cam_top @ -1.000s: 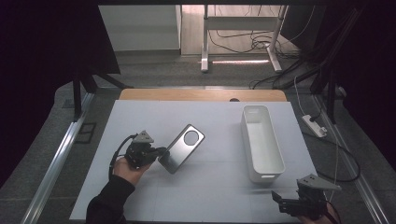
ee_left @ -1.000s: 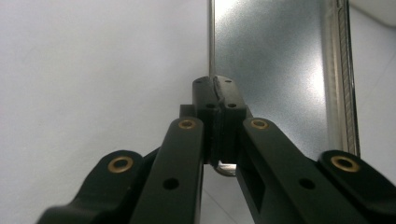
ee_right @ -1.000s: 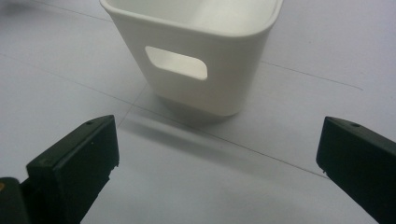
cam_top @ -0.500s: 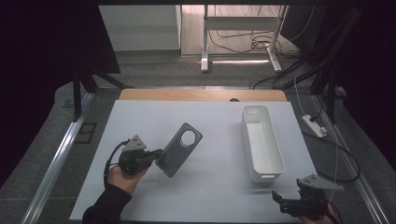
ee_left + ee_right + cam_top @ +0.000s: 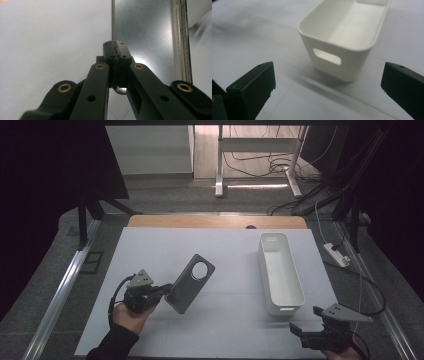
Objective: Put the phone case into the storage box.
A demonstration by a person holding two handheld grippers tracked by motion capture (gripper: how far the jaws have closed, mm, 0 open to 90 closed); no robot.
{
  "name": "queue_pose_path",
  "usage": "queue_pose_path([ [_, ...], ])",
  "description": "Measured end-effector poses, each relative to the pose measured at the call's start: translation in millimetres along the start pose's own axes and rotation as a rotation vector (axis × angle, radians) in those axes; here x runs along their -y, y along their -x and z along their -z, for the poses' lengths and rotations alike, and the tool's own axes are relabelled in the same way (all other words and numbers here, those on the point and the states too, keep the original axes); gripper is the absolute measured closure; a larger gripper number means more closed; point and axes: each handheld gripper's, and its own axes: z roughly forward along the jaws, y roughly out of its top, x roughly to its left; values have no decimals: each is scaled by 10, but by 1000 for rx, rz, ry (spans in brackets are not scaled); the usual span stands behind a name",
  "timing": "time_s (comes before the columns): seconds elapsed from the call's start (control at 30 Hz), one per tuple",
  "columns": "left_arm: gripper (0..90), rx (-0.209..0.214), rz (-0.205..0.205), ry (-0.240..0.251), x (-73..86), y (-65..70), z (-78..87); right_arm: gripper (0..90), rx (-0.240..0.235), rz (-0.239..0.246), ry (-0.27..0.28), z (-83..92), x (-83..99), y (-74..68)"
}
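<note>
A dark grey phone point(image 5: 191, 282) with a round camera ring lies slanted over the white table, its lower end between the jaws of my left gripper point(image 5: 167, 291). In the left gripper view the jaws of that gripper point(image 5: 116, 50) are shut on the near edge of the phone point(image 5: 147, 30), whose glossy grey back runs up and away. My right gripper point(image 5: 306, 321) sits at the table's near right corner, open and holding nothing. In the right gripper view, that gripper point(image 5: 329, 75) has its jaws wide apart in front of the bin's short end.
A long white bin point(image 5: 265, 270) stands on the right half of the table, and its inside point(image 5: 342, 27) holds nothing; a handle slot point(image 5: 327, 56) faces my right gripper. Floor cables and a power strip point(image 5: 336, 254) lie beyond the right edge.
My left hand has drawn the phone a little to the left and toward the near edge. The right gripper has stayed put.
</note>
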Motion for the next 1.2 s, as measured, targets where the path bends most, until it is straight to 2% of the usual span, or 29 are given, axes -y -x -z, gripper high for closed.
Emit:
queue_pose_path([
  [0.13, 891, 0, -1, -2, -2, 10, 0, 0, -42, 6, -19, -45, -100, 35],
  [0.23, 891, 3, 2, 3, -18, 12, -10, 0, -54, 0, -16, -71, -156, 42],
  [0.47, 891, 8, -8, -6, -58, 46, -70, 0, -81, 38, -11, -198, -354, 15],
  [0.57, 891, 14, -15, -11, -80, 64, -97, 0, -96, 36, -7, -262, -412, 22],
  [0.77, 891, 19, -18, -9, -111, 82, -130, 0, -170, 30, -4, -399, -565, -93],
  [0.87, 891, 21, -20, -8, -121, 88, -138, 0, -187, 41, -12, -481, -631, -158],
  [1.2, 891, 27, -21, -10, -153, 117, -195, 0, -243, 25, -30, -688, -722, -275],
])
